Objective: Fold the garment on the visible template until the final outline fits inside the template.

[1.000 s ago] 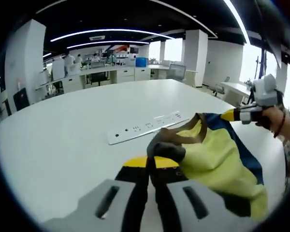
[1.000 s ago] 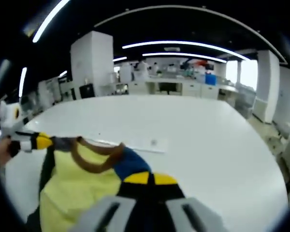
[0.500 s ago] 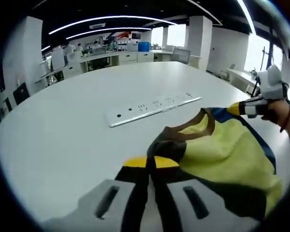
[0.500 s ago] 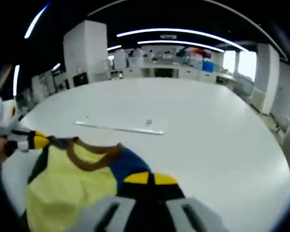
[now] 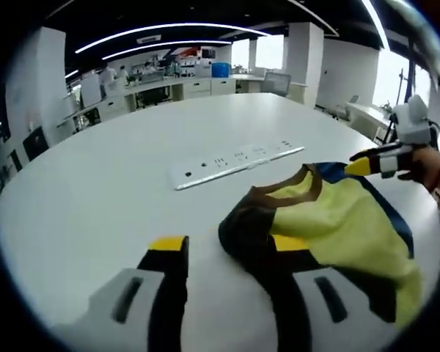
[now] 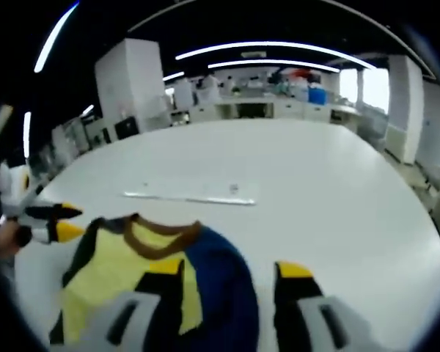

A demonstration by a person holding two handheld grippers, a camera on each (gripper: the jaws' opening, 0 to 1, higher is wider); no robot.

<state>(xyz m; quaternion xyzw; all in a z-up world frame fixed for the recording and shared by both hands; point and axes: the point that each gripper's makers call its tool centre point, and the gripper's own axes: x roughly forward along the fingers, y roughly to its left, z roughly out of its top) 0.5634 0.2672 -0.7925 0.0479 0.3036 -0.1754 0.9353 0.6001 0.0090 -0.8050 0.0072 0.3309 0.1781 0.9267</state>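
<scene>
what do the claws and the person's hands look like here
Each claw has two black jaws with yellow tips on light grey bases with dark slots: the left claw, the right claw. The right claw's body is white, and the hand gripping it wears a red cord bracelet at the wrist.

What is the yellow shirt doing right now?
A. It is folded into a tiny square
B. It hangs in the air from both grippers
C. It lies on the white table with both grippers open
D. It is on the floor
C: the yellow shirt lies loose on the white table, and the left gripper and the right gripper both have their jaws spread apart, pinching no cloth.
</scene>
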